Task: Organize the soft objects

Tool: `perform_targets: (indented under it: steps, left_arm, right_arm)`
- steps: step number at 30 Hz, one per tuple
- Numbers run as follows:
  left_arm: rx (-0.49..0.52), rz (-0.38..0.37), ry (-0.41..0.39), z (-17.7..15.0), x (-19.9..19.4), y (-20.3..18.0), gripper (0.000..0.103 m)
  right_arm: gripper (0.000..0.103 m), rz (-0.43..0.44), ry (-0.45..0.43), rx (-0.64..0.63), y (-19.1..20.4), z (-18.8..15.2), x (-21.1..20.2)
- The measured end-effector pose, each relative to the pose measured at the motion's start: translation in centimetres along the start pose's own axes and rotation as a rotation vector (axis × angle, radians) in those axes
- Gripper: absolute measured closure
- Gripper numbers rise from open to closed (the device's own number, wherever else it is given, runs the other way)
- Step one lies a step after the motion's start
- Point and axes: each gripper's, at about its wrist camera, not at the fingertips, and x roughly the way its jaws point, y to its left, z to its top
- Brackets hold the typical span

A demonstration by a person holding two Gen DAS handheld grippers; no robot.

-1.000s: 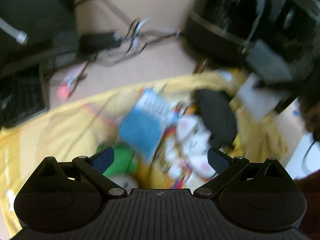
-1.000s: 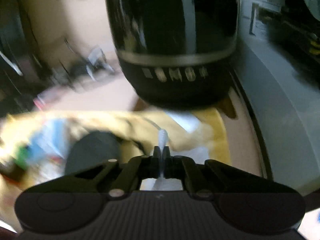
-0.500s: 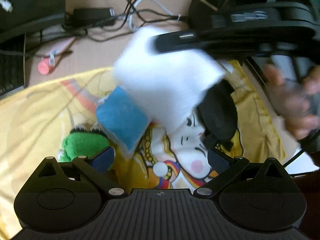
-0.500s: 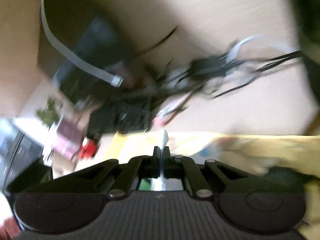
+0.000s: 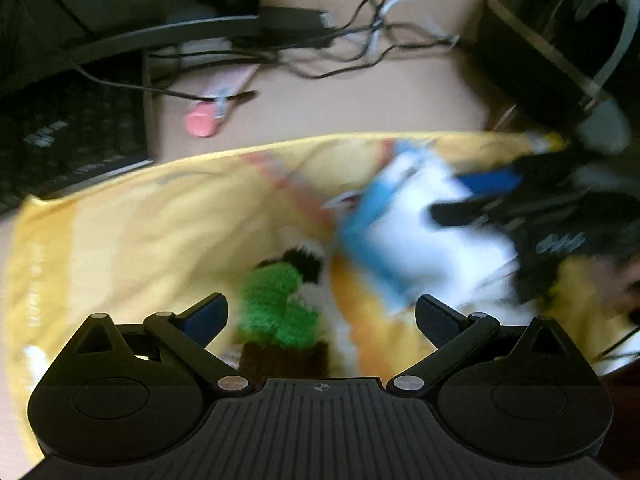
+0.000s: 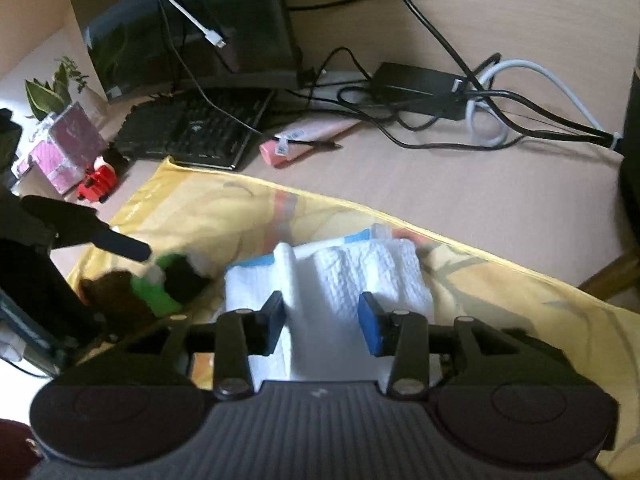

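Note:
A yellow printed cloth (image 5: 120,240) (image 6: 520,300) is spread on the desk. On it stands a green plush toy (image 5: 276,304) (image 6: 160,292) with a brown base. My left gripper (image 5: 322,316) is open just above and in front of this toy, touching nothing. A white soft paper pack (image 6: 360,272) (image 5: 432,240) lies on a blue-edged pack (image 5: 368,232) to the right of the toy. My right gripper (image 6: 323,320) straddles the white pack. Its jaws stand apart with the pack's folded edge between them. In the left wrist view that gripper is a dark blur.
Behind the cloth are a black keyboard (image 6: 192,128), a dark monitor (image 6: 180,20), a pink tube (image 6: 312,136) and a power brick with tangled cables (image 6: 420,84). A black round appliance (image 5: 560,40) stands at the right. A pink box (image 6: 60,152) and a red toy (image 6: 96,182) sit at the left.
My right gripper swung left from beside the black appliance carrying the white pack pinched by its edge. It is now over the cloth with its jaws apart. My left gripper shifted toward the green toy.

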Motion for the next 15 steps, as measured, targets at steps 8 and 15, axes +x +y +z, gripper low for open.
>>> perform_targets:
  steps: [8,15]
  left_arm:
    - [0.167,-0.061,-0.039,3.9,2.1,-5.1,0.001]
    - [0.211,-0.057,0.155,7.3,9.1,-7.1,0.001]
  right_arm:
    - [0.099,-0.022,-0.118,0.089,-2.5,1.0,-5.7]
    - [0.098,-0.05,-0.246,0.316,-6.7,-0.7,-11.5]
